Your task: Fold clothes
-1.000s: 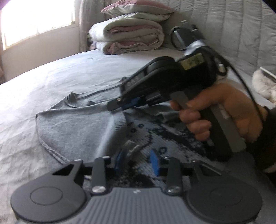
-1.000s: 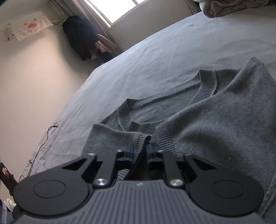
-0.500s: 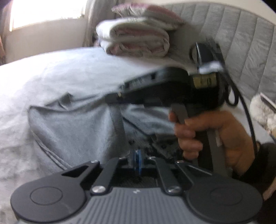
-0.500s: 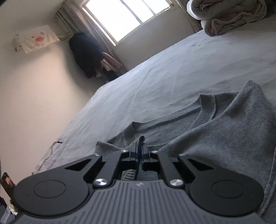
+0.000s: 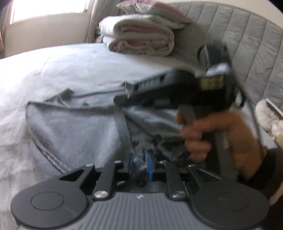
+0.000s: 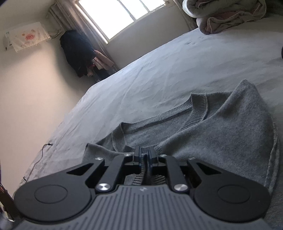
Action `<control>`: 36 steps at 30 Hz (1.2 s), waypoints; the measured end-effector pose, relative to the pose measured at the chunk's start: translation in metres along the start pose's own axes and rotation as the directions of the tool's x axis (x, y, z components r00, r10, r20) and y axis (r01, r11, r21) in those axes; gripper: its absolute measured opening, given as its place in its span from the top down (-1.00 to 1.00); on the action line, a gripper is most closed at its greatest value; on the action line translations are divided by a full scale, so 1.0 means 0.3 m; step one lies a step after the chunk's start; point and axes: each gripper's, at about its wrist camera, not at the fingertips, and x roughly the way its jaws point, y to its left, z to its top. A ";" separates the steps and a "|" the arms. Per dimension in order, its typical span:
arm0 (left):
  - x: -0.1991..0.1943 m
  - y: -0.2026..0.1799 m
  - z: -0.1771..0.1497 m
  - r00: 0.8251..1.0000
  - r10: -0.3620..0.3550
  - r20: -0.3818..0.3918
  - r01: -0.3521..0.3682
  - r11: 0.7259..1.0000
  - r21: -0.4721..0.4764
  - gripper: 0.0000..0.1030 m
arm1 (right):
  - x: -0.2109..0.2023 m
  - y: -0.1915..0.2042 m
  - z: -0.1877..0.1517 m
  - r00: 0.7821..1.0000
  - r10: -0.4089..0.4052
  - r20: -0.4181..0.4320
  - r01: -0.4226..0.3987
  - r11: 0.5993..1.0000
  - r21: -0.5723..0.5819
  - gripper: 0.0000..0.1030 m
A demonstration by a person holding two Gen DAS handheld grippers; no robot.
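Note:
A grey knit sweater (image 5: 74, 131) lies on the bed, its ribbed neckline (image 6: 196, 109) toward the window. One part is turned up and shows a dark patterned inner side (image 5: 159, 139). My left gripper (image 5: 139, 162) has a bunch of that fabric filling the gap between its blue pads, and its jaws are opening. In the left wrist view a hand (image 5: 221, 134) holds my right gripper (image 5: 122, 100), and the sweater's edge hangs taut from its tip. From its own camera, the right gripper (image 6: 145, 157) has a ribbed edge between its pads; its jaws are opening too.
Folded quilts (image 5: 141, 37) are stacked against the padded headboard (image 5: 247, 44). A fluffy white item (image 5: 268, 116) lies at the right. The grey sheet (image 6: 176, 70) stretches toward the window (image 6: 120, 16), with dark clothes (image 6: 77, 51) hanging beside it. A thin cable (image 6: 40, 154) lies near the bed's edge.
Both grippers closed on the sweater half a second ago, and their pads now stand slightly wider with fabric still between them. The right gripper has raised the sweater's edge off the bed.

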 end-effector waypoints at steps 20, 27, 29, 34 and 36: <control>-0.075 -0.046 -0.027 0.999 0.038 -0.011 -0.039 0.999 -0.025 0.26 | -0.002 0.025 0.005 0.999 0.047 -0.026 -0.047 0.999 -0.006 0.71; -0.266 -0.133 -0.075 0.983 0.156 -0.098 -0.164 0.984 -0.076 0.26 | -0.053 0.064 0.014 0.999 0.039 -0.021 -0.039 0.999 0.018 0.71; -0.329 -0.153 -0.090 0.974 0.198 -0.110 -0.207 0.975 -0.081 0.24 | -0.073 0.069 0.006 0.996 0.072 -0.046 -0.069 0.995 0.076 0.71; -0.460 -0.155 -0.140 0.956 0.265 -0.122 -0.283 0.945 -0.165 0.21 | -0.160 0.109 -0.039 0.990 0.089 -0.107 -0.078 0.992 0.104 0.71; -0.500 -0.164 -0.166 0.949 0.282 -0.138 -0.304 0.936 -0.179 0.20 | -0.199 0.124 -0.064 0.988 0.086 -0.129 -0.070 0.991 0.117 0.70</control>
